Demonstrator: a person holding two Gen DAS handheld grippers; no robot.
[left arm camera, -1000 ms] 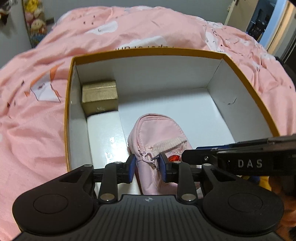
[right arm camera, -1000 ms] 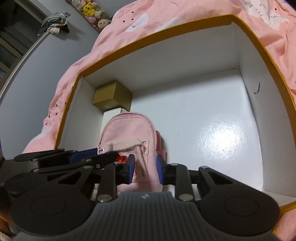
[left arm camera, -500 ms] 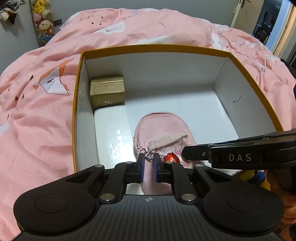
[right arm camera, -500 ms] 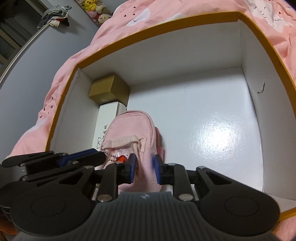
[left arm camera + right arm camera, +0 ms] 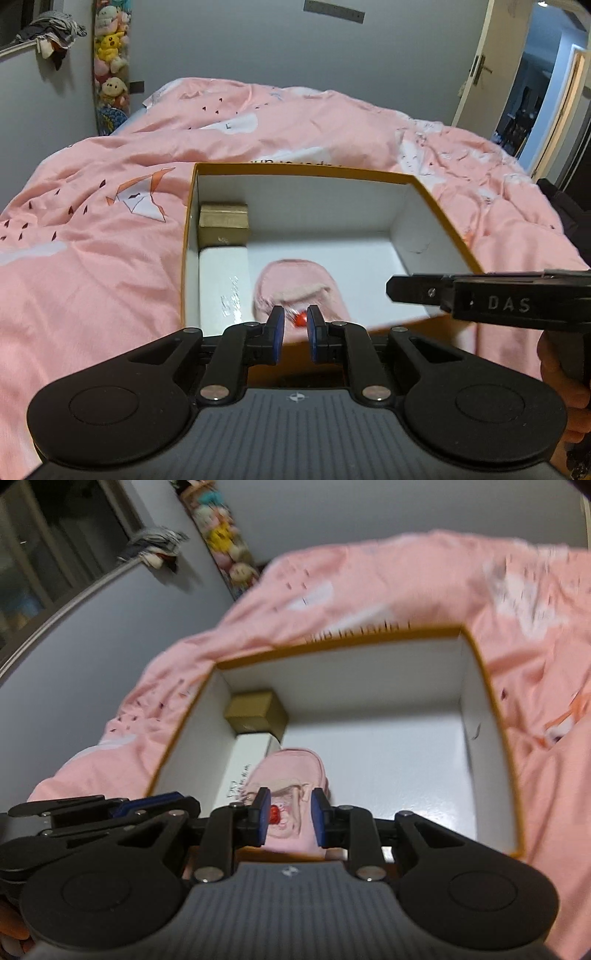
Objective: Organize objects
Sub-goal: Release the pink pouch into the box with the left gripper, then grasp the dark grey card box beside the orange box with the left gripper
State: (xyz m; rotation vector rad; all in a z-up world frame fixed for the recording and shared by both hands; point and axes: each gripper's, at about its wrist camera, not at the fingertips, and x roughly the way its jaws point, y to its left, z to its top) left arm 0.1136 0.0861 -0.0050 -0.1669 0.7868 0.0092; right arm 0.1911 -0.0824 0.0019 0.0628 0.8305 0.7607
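We see the left hand-held gripper (image 5: 293, 332) nearest, its blue pads drawn together with only a narrow gap and nothing clamped between them; the right hand-held gripper (image 5: 289, 818) sits just beside it, pads slightly apart, and we see nothing gripped there either; a person's hand (image 5: 561, 384) shows at the right edge of the left view. Beyond the fingertips the pink mini backpack (image 5: 291, 775) lies flat on the floor of the open box (image 5: 436, 206), near its front wall, a small red charm (image 5: 274, 814) on its front pocket; touching its left side, a long white box (image 5: 221, 280) lies along the left wall; behind that, a gold box (image 5: 223, 223) fills the far left corner. The open box rests on a bed under a pink duvet (image 5: 92, 240); farther off, plush toys (image 5: 110, 55) hang on the grey wall.
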